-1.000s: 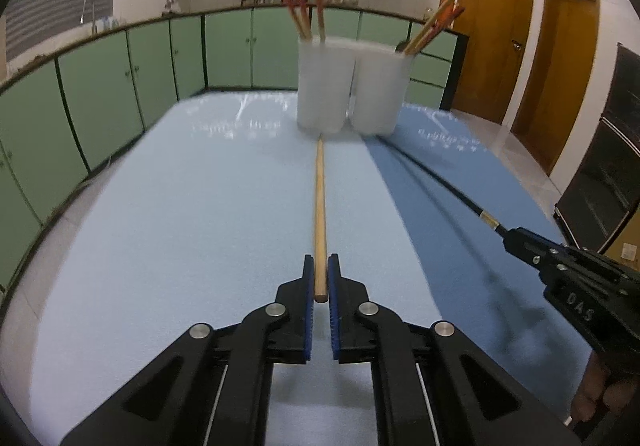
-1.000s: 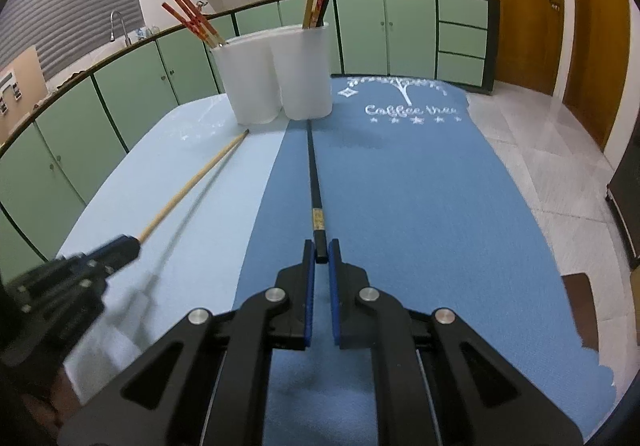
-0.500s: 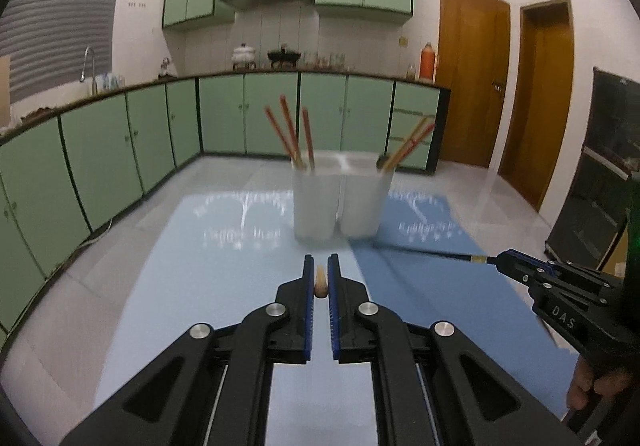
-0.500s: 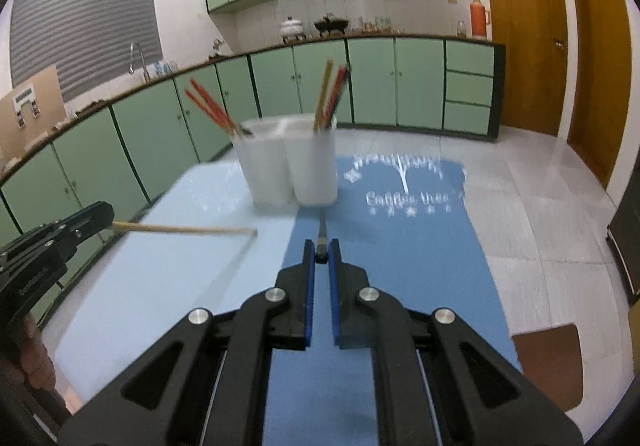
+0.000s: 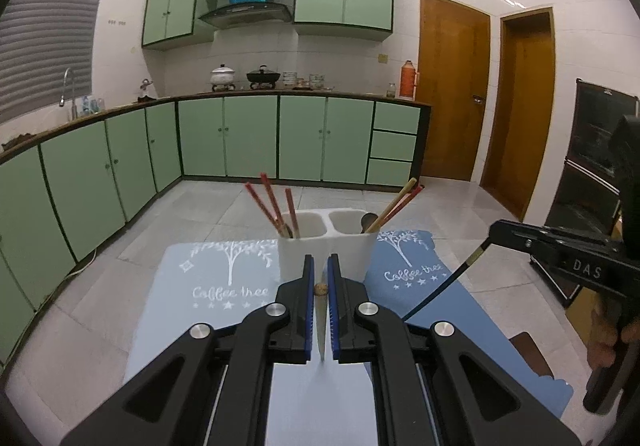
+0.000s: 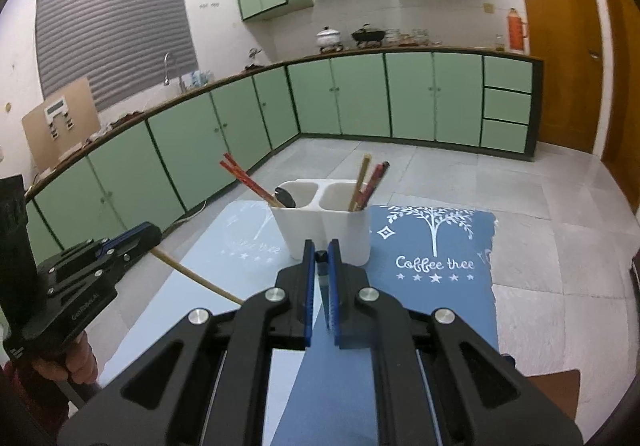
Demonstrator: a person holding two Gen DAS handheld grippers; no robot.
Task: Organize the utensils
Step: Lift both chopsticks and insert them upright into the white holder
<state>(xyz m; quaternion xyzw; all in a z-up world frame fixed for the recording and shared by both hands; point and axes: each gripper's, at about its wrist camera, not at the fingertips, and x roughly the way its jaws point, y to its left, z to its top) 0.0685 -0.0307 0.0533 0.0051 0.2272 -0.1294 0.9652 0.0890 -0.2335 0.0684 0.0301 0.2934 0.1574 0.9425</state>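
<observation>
Carrying step: the left claw [image 5: 321, 288] is clenched on a wooden chopstick [image 6: 196, 277], the right claw [image 6: 321, 257] on a black chopstick [image 5: 442, 292] — holder [image 5: 326, 242] just ahead. Next, probably tip each downward into a compartment.

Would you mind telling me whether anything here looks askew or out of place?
Nothing looks damaged or spilled. The white holder stands upright across the two mats' seam, chopsticks leaning inside. A wooden chopstick and a black chopstick are each held in tongs, above the mats.

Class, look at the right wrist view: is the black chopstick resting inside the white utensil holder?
No: the black chopstick is clamped in the right gripper, short of the white utensil holder.
</observation>
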